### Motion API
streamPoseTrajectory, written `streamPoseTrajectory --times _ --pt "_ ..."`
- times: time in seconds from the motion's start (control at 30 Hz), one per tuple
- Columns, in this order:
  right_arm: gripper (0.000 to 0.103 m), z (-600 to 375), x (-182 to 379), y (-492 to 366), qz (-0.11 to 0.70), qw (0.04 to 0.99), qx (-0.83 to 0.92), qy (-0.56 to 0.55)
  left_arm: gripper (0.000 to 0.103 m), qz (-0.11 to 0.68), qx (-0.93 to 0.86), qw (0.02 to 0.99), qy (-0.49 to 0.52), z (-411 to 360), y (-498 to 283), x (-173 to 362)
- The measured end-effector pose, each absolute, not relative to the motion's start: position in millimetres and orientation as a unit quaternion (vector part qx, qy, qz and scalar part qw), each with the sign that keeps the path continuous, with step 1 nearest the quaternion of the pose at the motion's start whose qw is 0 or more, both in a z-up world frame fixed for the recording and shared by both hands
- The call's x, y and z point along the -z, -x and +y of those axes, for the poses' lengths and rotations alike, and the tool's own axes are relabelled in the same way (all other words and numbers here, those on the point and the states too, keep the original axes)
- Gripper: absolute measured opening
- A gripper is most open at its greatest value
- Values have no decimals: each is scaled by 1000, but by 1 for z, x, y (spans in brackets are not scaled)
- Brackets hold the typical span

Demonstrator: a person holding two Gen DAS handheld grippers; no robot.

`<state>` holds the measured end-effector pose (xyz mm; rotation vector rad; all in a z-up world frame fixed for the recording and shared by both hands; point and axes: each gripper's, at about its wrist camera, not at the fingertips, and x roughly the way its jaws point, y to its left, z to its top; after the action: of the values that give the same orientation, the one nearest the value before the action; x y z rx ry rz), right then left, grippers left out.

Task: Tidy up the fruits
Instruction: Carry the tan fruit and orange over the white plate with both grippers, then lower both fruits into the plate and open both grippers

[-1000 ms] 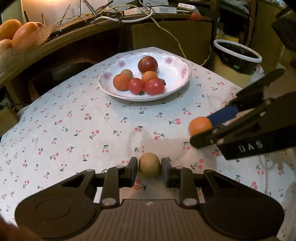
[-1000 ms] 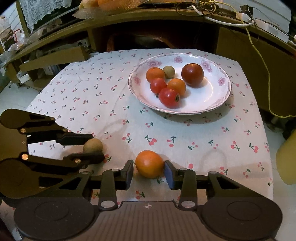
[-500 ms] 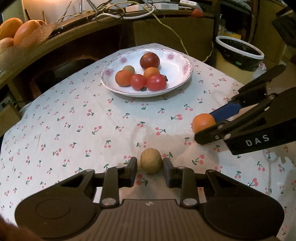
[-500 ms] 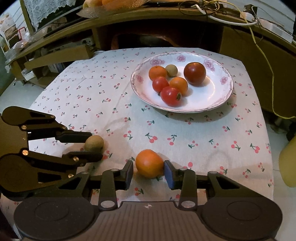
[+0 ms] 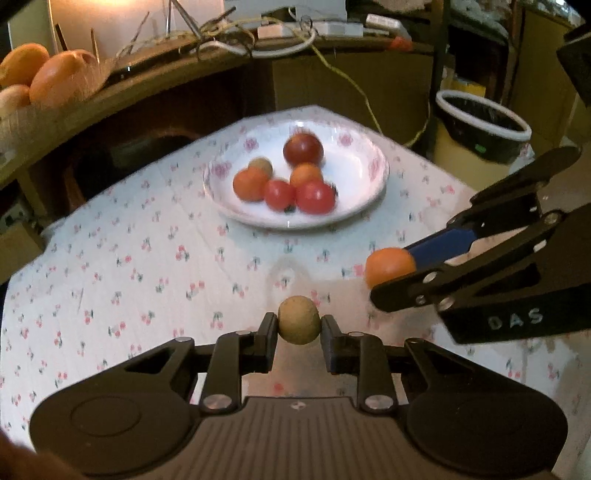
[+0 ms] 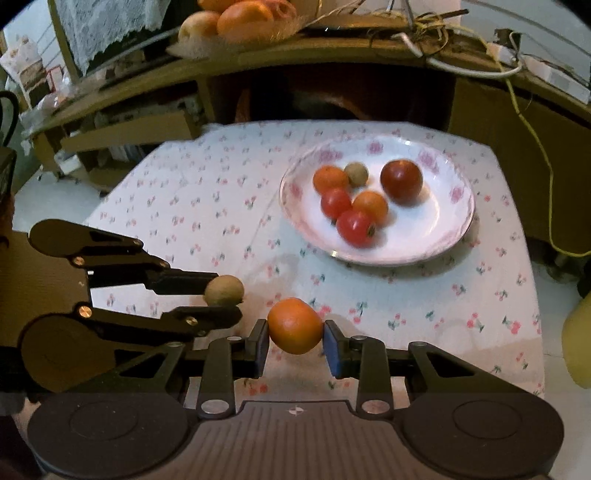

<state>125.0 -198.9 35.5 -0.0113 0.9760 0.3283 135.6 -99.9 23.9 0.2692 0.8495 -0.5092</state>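
A: Fruits are held in both grippers, nearest the cameras. A small tan-brown round fruit [image 5: 299, 320] is clamped between the fingers of the left gripper [image 5: 299, 334], which are drawn in narrow around it.

B: And on the right side?

A: An orange fruit [image 6: 294, 325] is pinched between the blue-padded fingers of the right gripper [image 6: 294, 345], set only as wide as the fruit. The two grippers are seen side by side, the tan fruit just left of the orange one in the right wrist view. Whether either fruit is touching the cherry-print tablecloth [image 5: 140, 258] cannot be told.

B: What is found farther off?

A: A white plate [image 6: 443, 243] with a pink floral rim is set toward the far right of the table. Six fruits are gathered on it: a dark red tomato [image 6: 401, 180] at the far side, two orange fruits, two bright red tomatoes, and one small tan fruit [image 6: 357, 174].

B: Beyond the table?

A: A wooden shelf [image 6: 258, 59] is seen, with large orange fruits [image 6: 243, 16] piled at its left and tangled cables at its right. A black bin with a white rim [image 5: 484, 123] is seen on the floor at far right.
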Motion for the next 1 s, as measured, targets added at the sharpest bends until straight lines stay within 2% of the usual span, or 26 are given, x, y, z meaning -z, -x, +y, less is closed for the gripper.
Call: streamPoseTrajectory --times 0.57,1.0 --pt "32 -221 -57 -155 410 906 -105 -14 32 359 240 893 -128 -139 -172 -48" --pt "33 -236 -50 -178 413 908 -72 -12 32 370 210 897 -121 -139 -201 -37"
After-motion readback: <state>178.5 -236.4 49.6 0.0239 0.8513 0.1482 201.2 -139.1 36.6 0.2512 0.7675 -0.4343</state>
